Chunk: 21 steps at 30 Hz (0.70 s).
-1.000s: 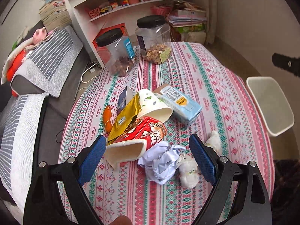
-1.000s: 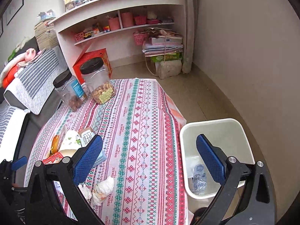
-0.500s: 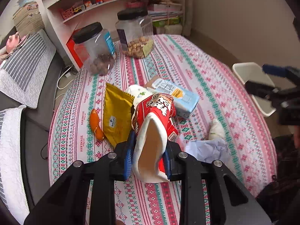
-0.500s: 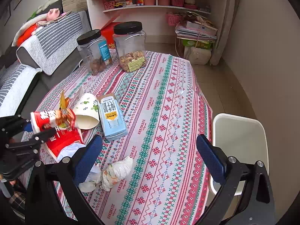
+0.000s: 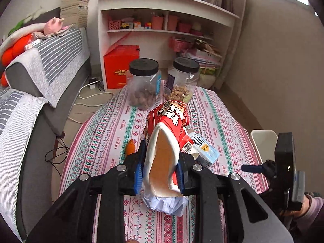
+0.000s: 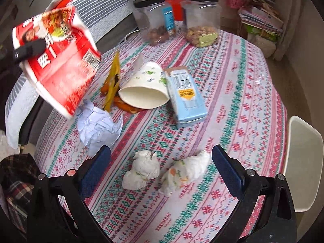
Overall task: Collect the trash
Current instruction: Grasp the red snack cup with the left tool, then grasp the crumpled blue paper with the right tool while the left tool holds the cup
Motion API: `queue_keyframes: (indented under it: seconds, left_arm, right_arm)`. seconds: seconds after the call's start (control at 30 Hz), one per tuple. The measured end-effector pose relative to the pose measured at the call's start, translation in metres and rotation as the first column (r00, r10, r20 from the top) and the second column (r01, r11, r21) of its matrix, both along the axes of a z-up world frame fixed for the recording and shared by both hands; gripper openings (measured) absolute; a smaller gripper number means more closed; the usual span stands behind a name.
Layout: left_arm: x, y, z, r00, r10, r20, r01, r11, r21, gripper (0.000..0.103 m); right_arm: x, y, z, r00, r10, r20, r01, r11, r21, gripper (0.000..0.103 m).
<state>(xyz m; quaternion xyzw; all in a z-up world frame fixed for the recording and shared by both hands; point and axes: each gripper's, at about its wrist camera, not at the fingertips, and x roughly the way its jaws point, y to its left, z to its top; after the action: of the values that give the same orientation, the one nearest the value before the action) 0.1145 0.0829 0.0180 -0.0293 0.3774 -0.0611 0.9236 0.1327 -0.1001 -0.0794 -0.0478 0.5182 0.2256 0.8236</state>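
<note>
Left gripper: blue-padded fingers pinched on the rim of a red instant-noodle cup, squeezing its mouth to a narrow oval. The cup was held clear of the counter, its open white interior facing the left wrist camera. In the right wrist view the same cup appeared at upper left, tilted and raised above the patterned cloth.

Right gripper: fingers spread wide, holding nothing, poised above two crumpled white tissue wads that lay side by side on the cloth between the finger tips.

Remaining trash on the counter:
- Crumpled pale-blue paper ball, below the raised cup and near the left edge.
- White paper cup with green print, on its side, mouth toward the camera.
- Light-blue milk carton, lying flat, touching the paper cup's right side.
- Yellow snack wrapper, standing on edge just left of the paper cup.
- Orange peel, partly under the paper cup.

Other items:
- Two clear jars with black lids, at the far end of the counter, each holding nuts or similar.
- White bin, on the floor beside the counter's right edge; contents not visible.
- White shelf unit against the wall beyond the counter.
- Grey striped sofa to the left.
</note>
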Motion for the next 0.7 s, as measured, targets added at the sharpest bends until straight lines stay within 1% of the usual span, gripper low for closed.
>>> queue_keyframes:
  seconds: [0.07, 0.17, 0.3, 0.37, 0.47, 0.53, 0.57, 0.6, 0.63, 0.67, 0.7]
  left_arm:
    - [0.000, 0.010, 0.001, 0.999, 0.032, 0.010, -0.032, 1.000, -0.002, 0.026]
    - [0.002, 0.021, -0.002, 0.998, 0.063, 0.003, -0.062, 0.998, -0.012, 0.027]
    - [0.004, 0.029, -0.009, 0.996, 0.085, -0.017, -0.085, 0.996, -0.012, 0.027]
    - [0.004, 0.032, -0.010, 0.996, 0.091, -0.022, -0.091, 0.996, -0.014, 0.027]
    - [0.006, 0.033, -0.011, 0.994, 0.102, -0.026, -0.103, 0.994, -0.025, 0.027]
    - [0.007, 0.034, -0.010, 0.994, 0.109, -0.025, -0.110, 0.993, -0.032, 0.027]
    - [0.008, 0.035, -0.010, 0.993, 0.111, -0.026, -0.112, 0.993, -0.033, 0.027]
    - [0.008, 0.035, -0.011, 0.993, 0.114, -0.026, -0.115, 0.993, -0.032, 0.027]
    - [0.008, 0.036, -0.012, 0.993, 0.118, -0.028, -0.119, 0.992, -0.029, 0.027]
    - [0.008, 0.036, -0.013, 0.992, 0.122, -0.030, -0.123, 0.992, -0.025, 0.027]
    - [0.008, 0.036, -0.015, 0.991, 0.126, -0.033, -0.127, 0.992, -0.020, 0.027]
  right_arm:
    - [-0.001, 0.016, -0.004, 1.000, 0.026, -0.011, -0.026, 1.000, 0.003, 0.096]
    - [0.000, 0.037, -0.012, 0.998, 0.058, -0.037, -0.058, 0.998, 0.012, 0.096]
    - [-0.001, 0.059, -0.022, 0.996, 0.087, -0.025, -0.088, 0.996, -0.031, 0.096]
    - [0.001, 0.066, -0.027, 0.996, 0.083, -0.019, -0.084, 0.996, -0.038, 0.096]
    - [0.007, 0.074, -0.030, 0.998, 0.067, -0.018, -0.066, 0.998, 0.003, 0.096]
    - [0.008, 0.082, -0.033, 0.997, 0.071, 0.005, -0.071, 0.997, -0.009, 0.095]
    - [0.008, 0.086, -0.035, 0.997, 0.079, 0.022, -0.078, 0.996, -0.037, 0.092]
    - [0.009, 0.090, -0.038, 0.995, 0.093, 0.026, -0.092, 0.994, -0.063, 0.073]
    - [0.011, 0.093, -0.042, 0.994, 0.110, 0.004, -0.109, 0.991, -0.072, 0.057]
    - [0.014, 0.092, -0.044, 0.994, 0.104, -0.014, -0.105, 0.992, -0.066, 0.045]
    - [0.015, 0.088, -0.042, 0.996, 0.093, -0.008, -0.093, 0.995, -0.041, 0.042]
